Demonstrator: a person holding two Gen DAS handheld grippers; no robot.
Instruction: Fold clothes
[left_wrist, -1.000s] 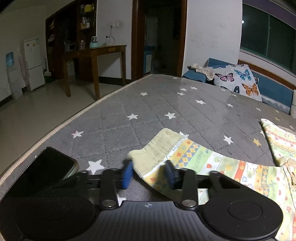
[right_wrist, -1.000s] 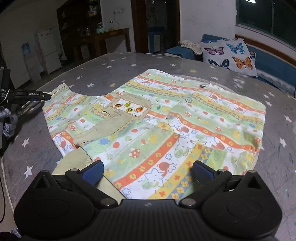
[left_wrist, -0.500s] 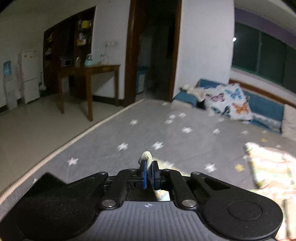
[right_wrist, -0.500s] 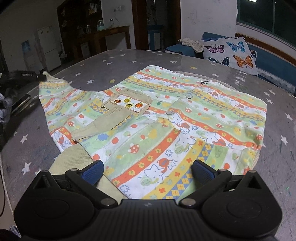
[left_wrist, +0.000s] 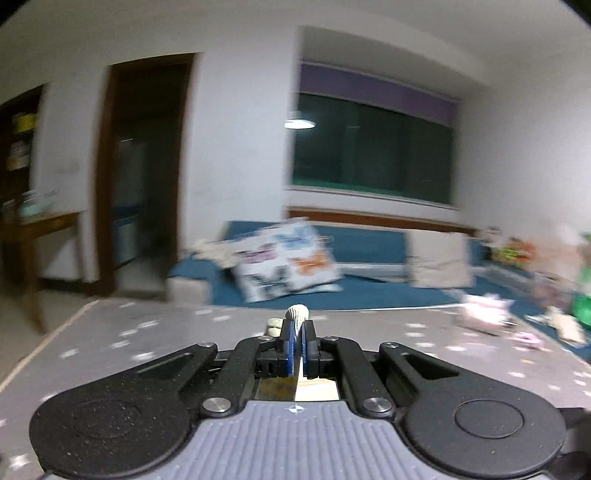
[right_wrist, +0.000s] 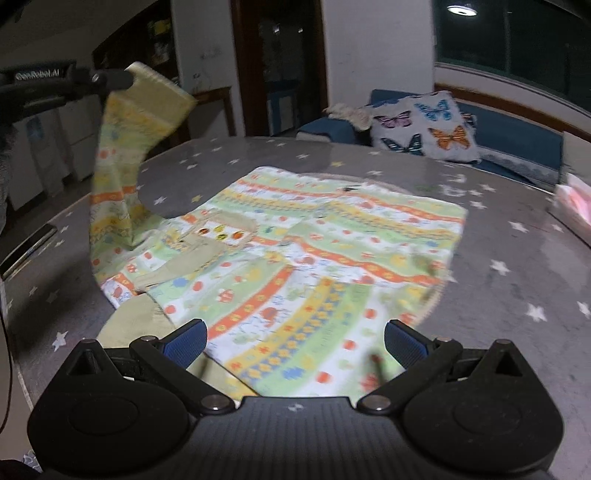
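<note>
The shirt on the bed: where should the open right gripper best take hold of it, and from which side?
Probably the near hem of the shirt, approached low from the front edge: it lies flat just between the right gripper fingers, while the left gripper holds the sleeve lifted.

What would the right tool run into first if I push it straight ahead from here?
Most likely the patterned shirt spread on the star-print mattress. The right tool is open and angled down over the near hem, so the fabric comes first, though depth is hard to judge.
</note>
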